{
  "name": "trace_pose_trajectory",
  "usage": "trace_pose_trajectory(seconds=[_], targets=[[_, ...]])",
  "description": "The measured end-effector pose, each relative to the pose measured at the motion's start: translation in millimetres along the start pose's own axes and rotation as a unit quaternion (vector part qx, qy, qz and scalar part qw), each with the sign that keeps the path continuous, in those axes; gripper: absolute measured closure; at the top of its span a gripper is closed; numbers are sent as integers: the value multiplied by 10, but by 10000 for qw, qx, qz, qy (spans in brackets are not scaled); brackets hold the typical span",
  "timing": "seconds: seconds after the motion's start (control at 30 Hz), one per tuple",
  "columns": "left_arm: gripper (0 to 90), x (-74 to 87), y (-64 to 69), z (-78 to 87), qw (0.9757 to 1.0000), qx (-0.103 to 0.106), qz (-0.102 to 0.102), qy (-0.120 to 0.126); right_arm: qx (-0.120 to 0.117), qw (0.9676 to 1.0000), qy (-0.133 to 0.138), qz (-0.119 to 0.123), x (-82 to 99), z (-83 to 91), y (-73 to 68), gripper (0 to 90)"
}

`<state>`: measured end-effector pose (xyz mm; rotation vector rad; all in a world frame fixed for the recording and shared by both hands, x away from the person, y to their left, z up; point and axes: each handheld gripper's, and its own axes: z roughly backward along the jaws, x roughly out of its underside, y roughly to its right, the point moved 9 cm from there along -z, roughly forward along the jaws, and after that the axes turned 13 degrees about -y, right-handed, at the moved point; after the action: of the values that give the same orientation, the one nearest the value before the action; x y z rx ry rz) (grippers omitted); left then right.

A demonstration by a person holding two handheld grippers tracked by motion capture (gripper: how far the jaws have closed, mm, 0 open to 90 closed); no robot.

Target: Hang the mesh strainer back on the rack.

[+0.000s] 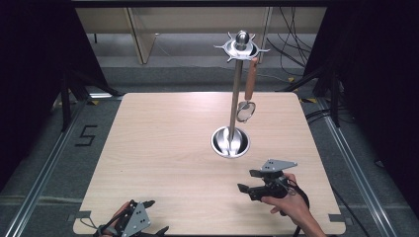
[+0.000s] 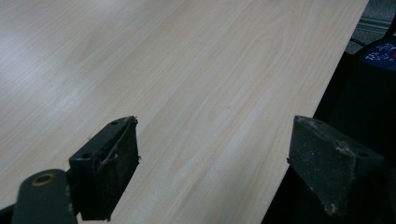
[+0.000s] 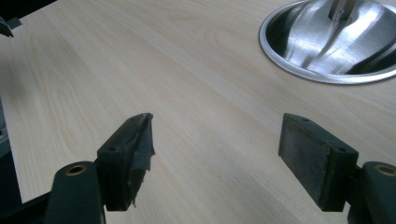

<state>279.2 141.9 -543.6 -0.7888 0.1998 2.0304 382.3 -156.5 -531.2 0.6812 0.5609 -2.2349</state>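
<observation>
A steel utensil stand [image 1: 236, 94] rises from its round base [image 1: 230, 141] at the middle right of the wooden table [image 1: 163, 148]. From one hook of its top ring [image 1: 241, 47] hangs a small strainer with a brown handle [image 1: 249, 86]. My right gripper [image 1: 248, 180] hovers open near the table's front right, jaws pointing left, nothing between them. In the right gripper view the stand's base [image 3: 334, 39] lies ahead at the upper right. My left gripper [image 1: 155, 216] rests open at the front left edge, empty, over bare wood [image 2: 177, 84].
Dark curtains flank the table on both sides. Cables [image 1: 291, 44] trail over the floor behind the stand. A floor mark shaped like a 5 [image 1: 87, 135] lies left of the table. The table's edge [image 2: 308, 116] runs close past my left gripper.
</observation>
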Motion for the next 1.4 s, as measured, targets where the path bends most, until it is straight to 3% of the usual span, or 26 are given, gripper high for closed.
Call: trace_pose_trajectory(seconds=[0.03,0.1,0.13,0.17,0.3,0.33,0.4,0.47,0.67,1.0,1.33,1.4], targets=[[154,1,-1,1,10000,-3,-3,-4,-112,9999,8,-58,5,-6,-28,273],[155,1,0,1,10000,-1,-5,-2,21,10000,-17,22,27,1,0,273],[155,1,-1,0,10000,-5,-7,-3,-50,9999,-46,-89,41,4,-32,273],[155,1,-1,-1,10000,-8,-7,-1,-47,10000,-4,33,40,-5,-17,272],[154,1,2,-3,10000,3,-2,-3,112,9999,-83,16,101,-1,-48,270],[155,1,2,-3,10000,3,-4,-5,162,9996,-99,193,109,7,-25,269],[154,1,1,-2,10000,-1,-2,-2,131,9997,-149,133,141,8,-60,269],[155,1,0,-2,10000,-3,-6,-2,246,9992,-163,285,161,4,-50,269],[155,-4,-12,-12,10000,-61,16,61,252,9986,-262,381,228,4,-94,267],[155,-5,-9,-11,10000,-58,0,62,181,9986,-320,390,295,8,-158,253],[151,-12,-15,-7,9999,-83,12,104,339,9979,-384,387,366,-15,-142,195],[151,-8,-28,-4,9999,-124,-13,82,278,9979,-426,407,373,-28,-153,195]])
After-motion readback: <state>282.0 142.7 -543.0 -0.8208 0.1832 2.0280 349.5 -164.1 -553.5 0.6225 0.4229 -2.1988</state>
